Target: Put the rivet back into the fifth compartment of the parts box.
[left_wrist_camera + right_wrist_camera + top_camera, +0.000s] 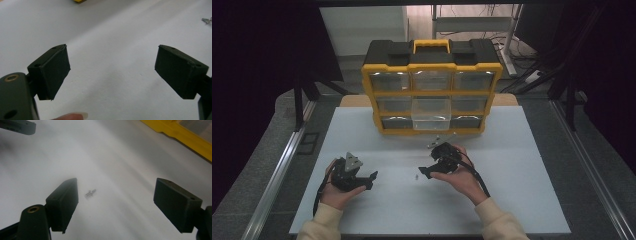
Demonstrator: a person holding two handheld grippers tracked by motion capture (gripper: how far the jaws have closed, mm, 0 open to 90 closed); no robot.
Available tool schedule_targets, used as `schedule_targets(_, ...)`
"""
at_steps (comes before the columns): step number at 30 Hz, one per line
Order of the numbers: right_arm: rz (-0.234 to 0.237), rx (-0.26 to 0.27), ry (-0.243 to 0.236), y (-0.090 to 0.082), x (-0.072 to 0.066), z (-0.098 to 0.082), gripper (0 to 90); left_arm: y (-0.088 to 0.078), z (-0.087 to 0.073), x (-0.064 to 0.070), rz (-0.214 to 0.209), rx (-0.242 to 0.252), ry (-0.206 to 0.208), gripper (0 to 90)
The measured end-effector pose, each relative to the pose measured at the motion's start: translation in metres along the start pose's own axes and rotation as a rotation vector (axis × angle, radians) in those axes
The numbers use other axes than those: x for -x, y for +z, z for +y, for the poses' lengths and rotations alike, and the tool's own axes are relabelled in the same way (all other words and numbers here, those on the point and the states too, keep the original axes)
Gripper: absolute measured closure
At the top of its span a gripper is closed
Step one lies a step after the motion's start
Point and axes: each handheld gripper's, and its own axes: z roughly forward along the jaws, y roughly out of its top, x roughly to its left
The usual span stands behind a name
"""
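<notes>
1. While both grippers hovered mid-desk, the right gripper (pixel 115 202) stood wide open, empty — a small screw (pixel 90 192) lay between its jaws.
2. Left gripper (pixel 112 72) gaped empty over bare desk (pixel 512 150), well clear of the edges.

No readable text, labels or numbers — none on anything

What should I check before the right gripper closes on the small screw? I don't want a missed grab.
1. Right gripper open: ok, jaws wide apart.
2. Screw between the jaws: not ok, it lies close to one jaw, off centre.
3. Screw free on the table: ok, nothing touches it.
4. Left gripper out of the way: ok, open and off to the side.
5. Middle drawer of the organizer pulled out: ok.
</notes>
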Motion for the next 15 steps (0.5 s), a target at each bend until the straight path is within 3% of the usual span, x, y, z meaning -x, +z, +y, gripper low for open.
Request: schedule_targets(15,0.013,-0.062,-0.024,0.022,-0.009,0.001,20.6,0.0,0.0,0.0,-0.001,-0.003,0.006,13.2)
